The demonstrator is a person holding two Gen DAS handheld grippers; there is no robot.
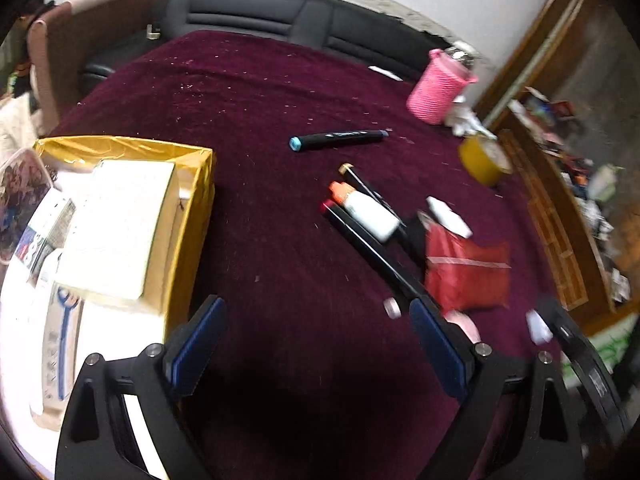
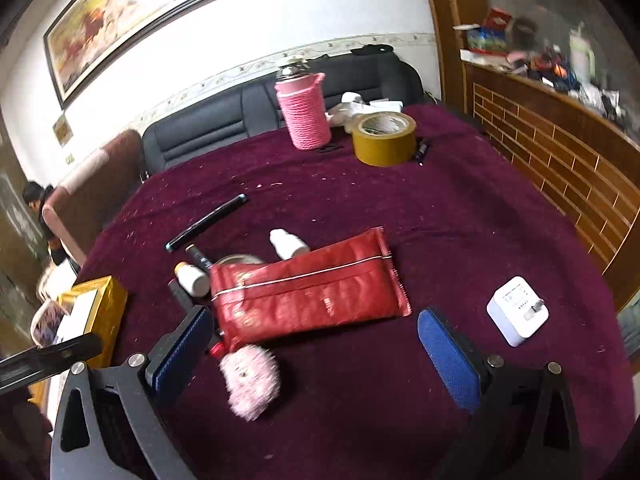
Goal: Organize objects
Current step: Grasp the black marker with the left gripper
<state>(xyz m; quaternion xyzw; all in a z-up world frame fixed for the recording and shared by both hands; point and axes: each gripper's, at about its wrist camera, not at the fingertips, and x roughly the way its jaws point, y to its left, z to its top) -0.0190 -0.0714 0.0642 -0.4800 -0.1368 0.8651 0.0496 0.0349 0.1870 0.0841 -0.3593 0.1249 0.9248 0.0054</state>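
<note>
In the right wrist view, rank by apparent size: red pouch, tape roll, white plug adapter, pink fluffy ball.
1. red pouch
2. tape roll, though it lies farther away
3-4. pink fluffy ball and white plug adapter look alike; unranked.

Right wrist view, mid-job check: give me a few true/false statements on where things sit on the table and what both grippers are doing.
1. The right gripper is open and holds nothing. True.
2. The tape roll lies inside the gold box. False: it stands on the cloth beside the pink bottle.
3. The white adapter lies apart from the red pouch. True.
4. The left gripper grips the blue-capped marker. False: it is open, and the marker lies alone on the cloth.
</note>
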